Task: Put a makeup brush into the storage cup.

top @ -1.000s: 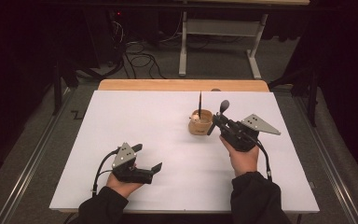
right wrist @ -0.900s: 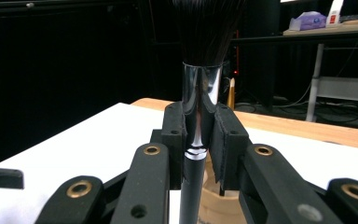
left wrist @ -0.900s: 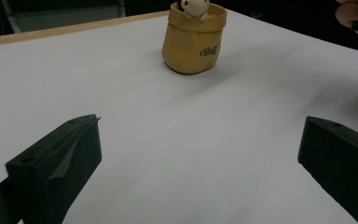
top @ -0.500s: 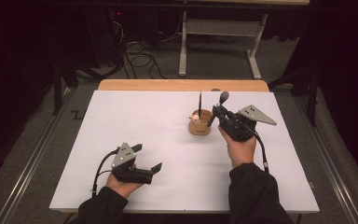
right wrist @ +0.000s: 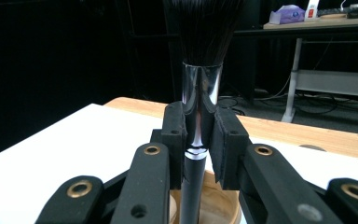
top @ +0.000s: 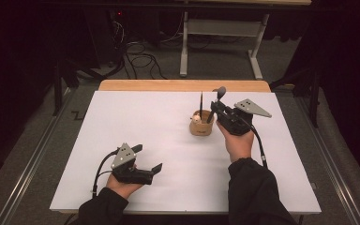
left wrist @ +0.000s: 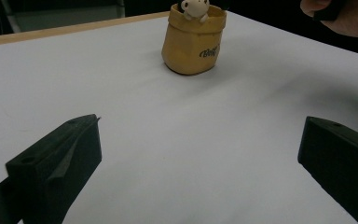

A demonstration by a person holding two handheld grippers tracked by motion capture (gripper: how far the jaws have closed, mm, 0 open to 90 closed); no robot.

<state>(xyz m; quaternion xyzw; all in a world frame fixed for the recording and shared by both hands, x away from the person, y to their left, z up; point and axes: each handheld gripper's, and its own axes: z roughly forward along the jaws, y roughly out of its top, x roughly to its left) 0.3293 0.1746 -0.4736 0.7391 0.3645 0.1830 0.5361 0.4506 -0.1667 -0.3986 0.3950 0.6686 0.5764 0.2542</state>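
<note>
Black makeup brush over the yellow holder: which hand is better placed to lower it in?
Right. The right tongs are shut on the black makeup brush with its silver ferrule, directly above the yellow holder cup. The left tongs rest open near the white table's front edge, well away from it.

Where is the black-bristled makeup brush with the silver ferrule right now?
In the high view the makeup brush stands bristles-up, clamped in the right gripper, its handle dipping into the tan cup right of the white table's centre.

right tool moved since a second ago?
Yes. In the high view the right tool, shut on the brush, has shifted slightly away from the person, toward the yellow cup, which stayed put.
</note>
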